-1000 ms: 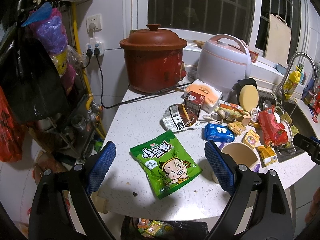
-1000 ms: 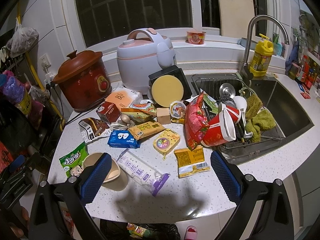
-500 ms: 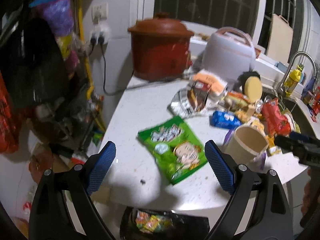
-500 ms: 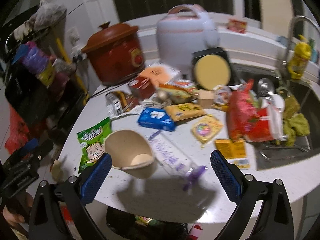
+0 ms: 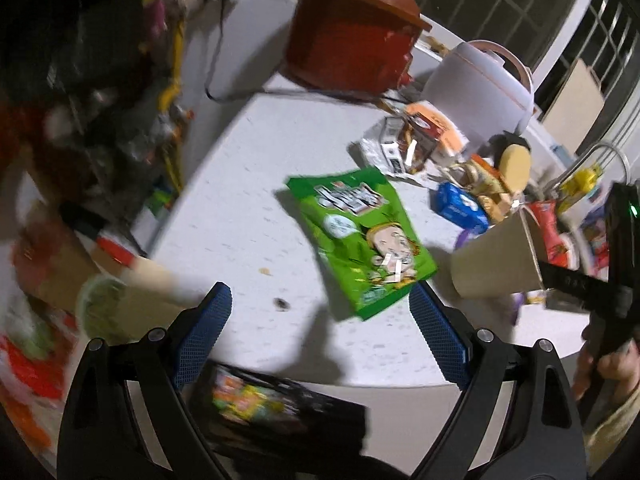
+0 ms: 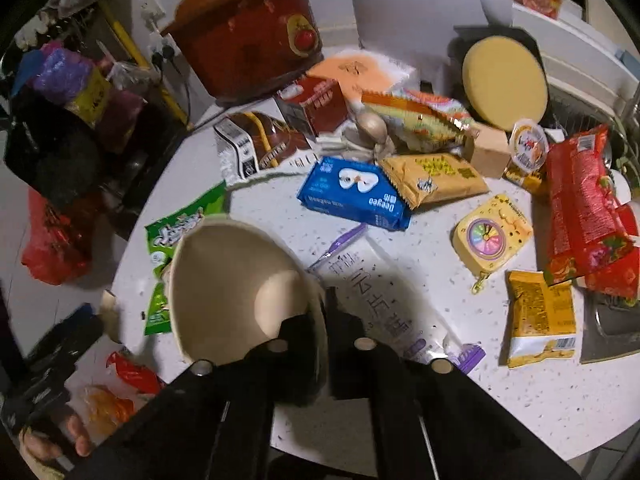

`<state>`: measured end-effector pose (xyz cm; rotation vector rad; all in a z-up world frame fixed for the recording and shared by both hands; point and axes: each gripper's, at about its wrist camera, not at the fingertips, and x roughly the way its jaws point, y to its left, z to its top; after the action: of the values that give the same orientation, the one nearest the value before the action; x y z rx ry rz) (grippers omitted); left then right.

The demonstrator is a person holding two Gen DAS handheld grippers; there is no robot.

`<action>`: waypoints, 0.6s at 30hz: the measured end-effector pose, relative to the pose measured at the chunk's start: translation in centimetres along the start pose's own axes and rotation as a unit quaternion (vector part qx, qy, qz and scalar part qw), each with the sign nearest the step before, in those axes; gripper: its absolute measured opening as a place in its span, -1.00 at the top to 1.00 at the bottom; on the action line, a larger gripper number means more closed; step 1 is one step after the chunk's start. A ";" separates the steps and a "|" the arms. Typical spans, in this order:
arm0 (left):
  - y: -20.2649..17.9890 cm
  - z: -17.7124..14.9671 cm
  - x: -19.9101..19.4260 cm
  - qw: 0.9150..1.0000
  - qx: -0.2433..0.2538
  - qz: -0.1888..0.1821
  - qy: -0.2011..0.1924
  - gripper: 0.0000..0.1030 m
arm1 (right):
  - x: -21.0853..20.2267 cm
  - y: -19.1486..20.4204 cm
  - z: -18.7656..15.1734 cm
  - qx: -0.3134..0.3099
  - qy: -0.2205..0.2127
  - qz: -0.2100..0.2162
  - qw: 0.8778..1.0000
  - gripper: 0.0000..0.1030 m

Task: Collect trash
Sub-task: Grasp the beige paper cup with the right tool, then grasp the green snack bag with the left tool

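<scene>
- Since a second ago both hands have come down toward the bench (image 5: 224,216), and the right gripper (image 6: 325,308), wide open then, has closed its fingers on the rim of the paper cup (image 6: 236,280), which lay on its side on the bench and is now lifted.
- Left wrist view: the left gripper (image 5: 320,336) hangs over the near edge of the bench with its blue fingers (image 5: 204,332) spread wide and nothing between them.
- The green snack bag (image 5: 360,240) lies flat on the bench just ahead of the right-hand finger (apart from it).
- To the right, the paper cup is held tilted above the bench by the black right gripper, with a person's hand (image 5: 612,364) behind it.
- Below the bench edge a dark bag of wrappers (image 5: 256,400) shows, blurred.
- The red clay pot (image 5: 352,32) and white rice cooker (image 5: 480,80) stand at the back.
- Right wrist view: one finger is inside the cup and one outside, pinching the wall; the cup's mouth faces the camera.
- Under it lie the green snack bag and a clear purple-ended packet (image 6: 384,292).
- The blue wipes pack (image 6: 356,192), yellow packets (image 6: 542,316) and red bag (image 6: 580,208) lie beyond on the bench.
</scene>
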<state>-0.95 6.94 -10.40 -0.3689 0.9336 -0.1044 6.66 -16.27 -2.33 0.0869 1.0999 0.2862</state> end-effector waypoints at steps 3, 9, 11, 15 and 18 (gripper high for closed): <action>-0.7 0.4 1.9 0.999 -0.011 -0.032 0.011 -0.71 | -2.3 -0.2 -0.2 0.000 -0.026 0.002 1.000 0.94; -1.7 2.5 5.9 0.996 -0.025 -0.079 0.017 -0.71 | -5.6 -1.6 -1.0 0.018 -0.049 0.014 0.999 0.94; -0.4 3.3 7.0 0.992 -0.063 -0.106 0.010 -0.71 | -5.9 -1.9 -1.5 0.020 -0.049 0.014 0.998 0.94; 0.9 4.7 7.9 0.982 -0.108 -0.152 0.000 -0.70 | -6.1 -2.4 -2.3 0.026 -0.045 0.013 0.999 0.94; 1.1 4.9 8.9 0.981 -0.118 -0.154 0.019 0.61 | -6.1 -2.6 -2.7 0.029 -0.043 0.015 0.999 0.94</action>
<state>8.17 7.05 -14.96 -0.7327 0.9236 -0.2852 2.17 -20.65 1.17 0.1666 1.0222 0.2752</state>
